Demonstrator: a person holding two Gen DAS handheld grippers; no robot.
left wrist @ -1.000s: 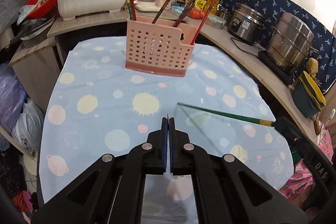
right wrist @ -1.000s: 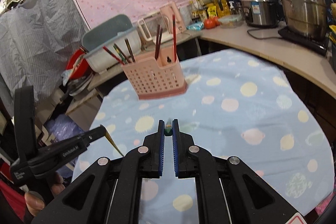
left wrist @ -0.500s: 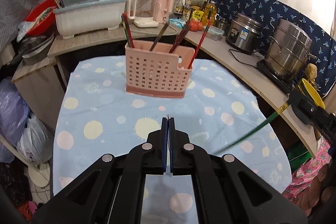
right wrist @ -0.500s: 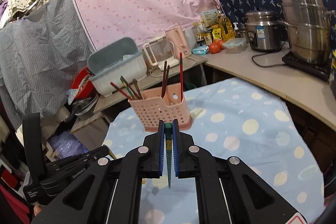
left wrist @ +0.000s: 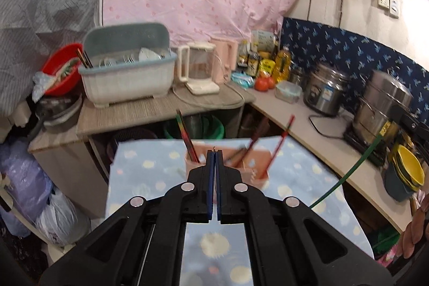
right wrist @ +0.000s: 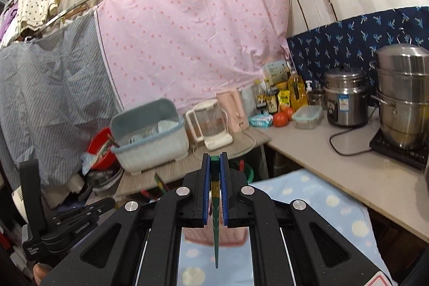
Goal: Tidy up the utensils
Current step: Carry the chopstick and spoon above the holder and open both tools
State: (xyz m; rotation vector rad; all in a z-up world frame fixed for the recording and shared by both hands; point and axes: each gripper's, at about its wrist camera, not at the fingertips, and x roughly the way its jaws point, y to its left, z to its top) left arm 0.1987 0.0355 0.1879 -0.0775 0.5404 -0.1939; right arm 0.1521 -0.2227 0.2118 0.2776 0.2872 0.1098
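A pink perforated utensil basket (left wrist: 254,173) stands on the dotted blue tablecloth (left wrist: 144,173) and holds several red and dark chopsticks (left wrist: 278,149). My left gripper (left wrist: 214,152) is shut, empty, raised in front of the basket. My right gripper (right wrist: 215,160) is shut on a green chopstick (right wrist: 215,227), which hangs point down above the basket (right wrist: 230,235). In the left wrist view the green chopstick (left wrist: 351,170) slants at the right, held by the right gripper (left wrist: 410,122). The left gripper shows at lower left in the right wrist view (right wrist: 102,205).
A counter (left wrist: 161,109) behind the table carries a grey dish rack (left wrist: 126,77), a kettle (left wrist: 198,71), bottles and tomatoes (left wrist: 264,83). The right counter (right wrist: 348,165) has a rice cooker (right wrist: 346,101) and a steel pot (right wrist: 402,95). Bags (left wrist: 26,192) sit at the left.
Both grippers have risen and tilted up, so the basket sits lower in view. The right gripper has carried the green chopstick over the basket, now hanging point down.
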